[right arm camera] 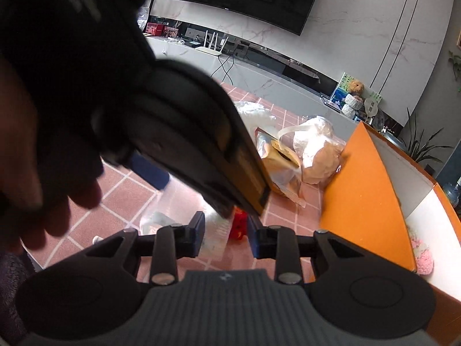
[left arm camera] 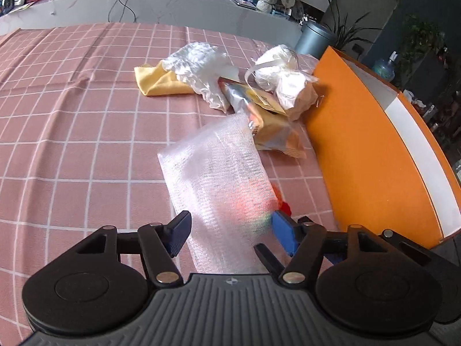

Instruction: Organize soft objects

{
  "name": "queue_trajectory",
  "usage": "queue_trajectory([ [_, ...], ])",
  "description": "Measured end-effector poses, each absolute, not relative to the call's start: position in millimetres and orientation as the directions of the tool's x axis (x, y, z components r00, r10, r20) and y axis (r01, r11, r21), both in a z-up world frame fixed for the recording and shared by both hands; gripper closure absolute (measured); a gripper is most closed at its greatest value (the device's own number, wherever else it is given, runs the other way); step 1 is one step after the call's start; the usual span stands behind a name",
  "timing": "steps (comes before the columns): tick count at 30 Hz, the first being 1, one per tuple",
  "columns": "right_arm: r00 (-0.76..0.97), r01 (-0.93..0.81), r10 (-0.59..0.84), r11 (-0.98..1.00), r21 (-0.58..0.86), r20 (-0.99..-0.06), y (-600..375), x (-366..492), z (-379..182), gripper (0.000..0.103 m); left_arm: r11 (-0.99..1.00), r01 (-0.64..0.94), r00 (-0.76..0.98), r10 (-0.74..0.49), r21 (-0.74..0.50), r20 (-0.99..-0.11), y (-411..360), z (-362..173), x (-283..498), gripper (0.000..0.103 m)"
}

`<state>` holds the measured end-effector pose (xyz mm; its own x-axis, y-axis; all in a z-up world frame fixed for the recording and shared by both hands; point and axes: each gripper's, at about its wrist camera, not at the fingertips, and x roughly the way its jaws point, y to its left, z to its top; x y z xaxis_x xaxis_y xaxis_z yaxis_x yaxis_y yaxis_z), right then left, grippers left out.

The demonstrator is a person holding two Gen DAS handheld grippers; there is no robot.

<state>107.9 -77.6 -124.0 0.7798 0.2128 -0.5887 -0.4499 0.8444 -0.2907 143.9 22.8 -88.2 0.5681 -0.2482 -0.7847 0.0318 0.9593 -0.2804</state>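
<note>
Left wrist view: the left gripper (left arm camera: 229, 230) stands spread around a bubble-wrap sleeve (left arm camera: 213, 178) — translucent, dimpled, blurred; whether its pads press it, I cannot tell.

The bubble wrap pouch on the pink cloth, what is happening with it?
A person works two handheld grippers over the checked tablecloth. The left gripper straddles the bubble wrap pouch, jaws apart, not clamped. The right gripper hovers beside it near a red item. More bagged soft things lie by the orange box.
</note>
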Motion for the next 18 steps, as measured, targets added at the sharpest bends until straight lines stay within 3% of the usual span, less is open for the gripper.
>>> queue_trajectory([
  [1, 0.78, -0.448, 0.212, 0.846, -0.29, -0.589, -78.1, 108.2, -124.4, 0.07, 0.956, 0.04, 0.562, -0.262, -0.29, -0.785, 21.3, -90.4, 144.3, 0.045],
  [6, 0.776, -0.446, 0.213, 0.851, -0.278, -0.594, -79.6, 108.6, -124.9, 0.066, 0.945, 0.093, 0.562, -0.31, -0.314, -0.767, 18.6, -90.8, 139.7, 0.093],
  [10, 0.789, -0.442, 0.226, 0.855, -0.272, -0.571, -83.2, 105.5, -121.7, 0.057, 0.941, 0.089, 0.585, -0.314, -0.325, -0.748, 26.5, -87.7, 135.4, 0.1],
  [18, 0.798, -0.431, 0.233, 0.865, -0.257, -0.556, -76.8, 115.0, -116.3, 0.058, 0.968, 0.04, 0.612, -0.221, -0.249, -0.76, 59.2, -78.0, 129.5, 0.1],
])
